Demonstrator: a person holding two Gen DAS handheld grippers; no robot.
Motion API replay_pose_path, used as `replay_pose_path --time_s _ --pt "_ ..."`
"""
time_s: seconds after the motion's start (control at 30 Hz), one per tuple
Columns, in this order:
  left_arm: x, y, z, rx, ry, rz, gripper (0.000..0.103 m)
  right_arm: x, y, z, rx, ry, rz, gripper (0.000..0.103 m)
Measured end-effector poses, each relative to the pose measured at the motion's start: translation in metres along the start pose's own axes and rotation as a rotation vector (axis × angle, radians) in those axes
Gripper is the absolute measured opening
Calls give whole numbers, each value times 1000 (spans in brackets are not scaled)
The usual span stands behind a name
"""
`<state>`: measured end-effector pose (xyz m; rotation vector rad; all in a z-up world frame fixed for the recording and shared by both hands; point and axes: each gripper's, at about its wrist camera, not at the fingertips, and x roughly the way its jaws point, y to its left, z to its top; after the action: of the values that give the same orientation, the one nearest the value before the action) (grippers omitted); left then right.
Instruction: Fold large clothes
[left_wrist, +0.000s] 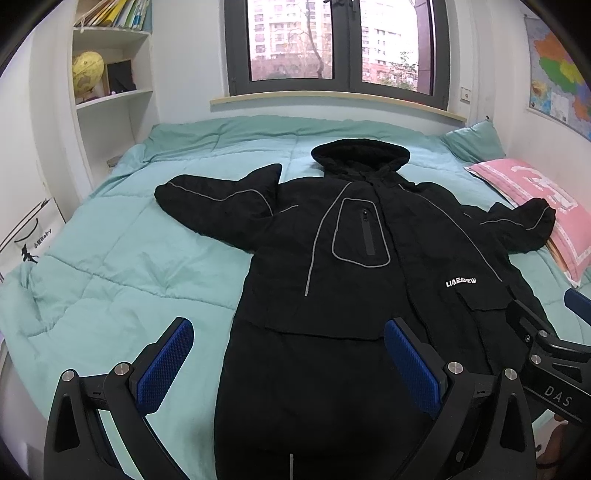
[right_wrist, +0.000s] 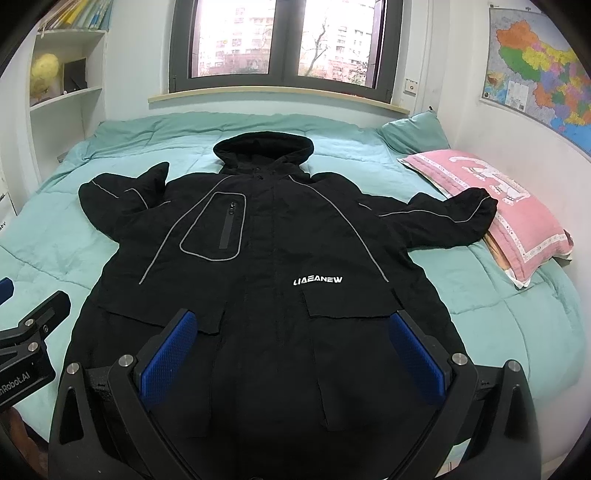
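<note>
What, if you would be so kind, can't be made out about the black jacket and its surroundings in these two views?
- Black hooded jacket: its hem, hidden in both views behind the open hand-held gripper bodies and the bottom edge.
- Its left sleeve: the cuff is folded, so hidden.
- Pink patterned pillow: what lies beneath it, mostly covered.
- Wall map: text too small.

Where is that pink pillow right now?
The pink pillow lies on the bed's right side below the wall map; the black coat has one sleeve cuff resting on it.
</note>
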<state>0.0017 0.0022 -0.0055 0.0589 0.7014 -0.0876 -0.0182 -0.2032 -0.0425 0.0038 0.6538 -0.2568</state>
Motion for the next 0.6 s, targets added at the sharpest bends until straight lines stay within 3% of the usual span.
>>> replay_pose_path --time_s 0.2,0.33,0.6 --pt "3 2 0 -5 8 5 103 1 1 1 -6 1 3 103" --pt "5 0 -1 12 -1 47 103 2 7 1 -39 -8 -27 103" --pt "7 6 0 -7 5 28 103 -2 13 2 -55 -22 -19 103"
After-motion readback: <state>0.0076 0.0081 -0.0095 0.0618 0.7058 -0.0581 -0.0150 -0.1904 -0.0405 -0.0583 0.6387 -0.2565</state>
